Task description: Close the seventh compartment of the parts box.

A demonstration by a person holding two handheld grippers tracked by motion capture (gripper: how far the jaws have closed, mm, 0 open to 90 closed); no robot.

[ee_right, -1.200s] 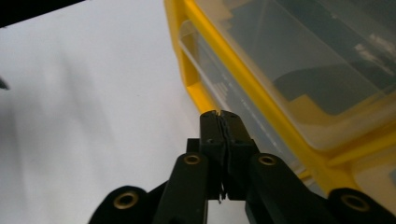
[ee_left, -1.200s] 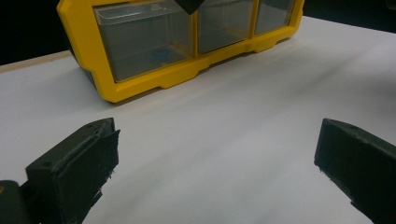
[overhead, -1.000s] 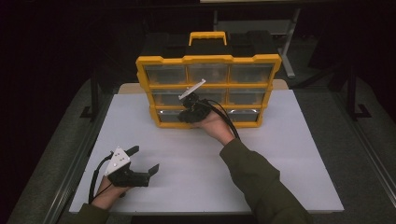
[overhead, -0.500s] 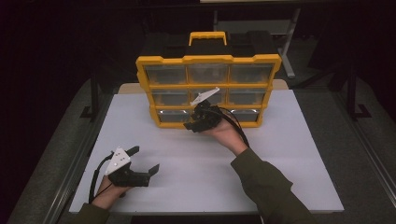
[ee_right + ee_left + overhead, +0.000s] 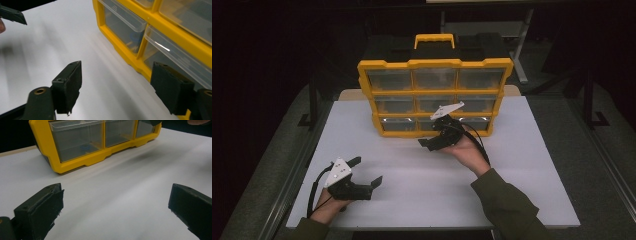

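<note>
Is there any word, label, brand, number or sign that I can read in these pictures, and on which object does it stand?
None: no readable text anywhere.
Yellow drawer organizer: its frame and clear drawers carry no visible label or number.
Black handle section on top: too dark to tell whether a brand is moulded there.
Grey plates on the left gripper and right gripper: no marking visible.

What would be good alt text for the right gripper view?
Open right tongs, nothing between them, hang over a white table beside a yellow drawer box. Its clear drawers are shut.
</note>
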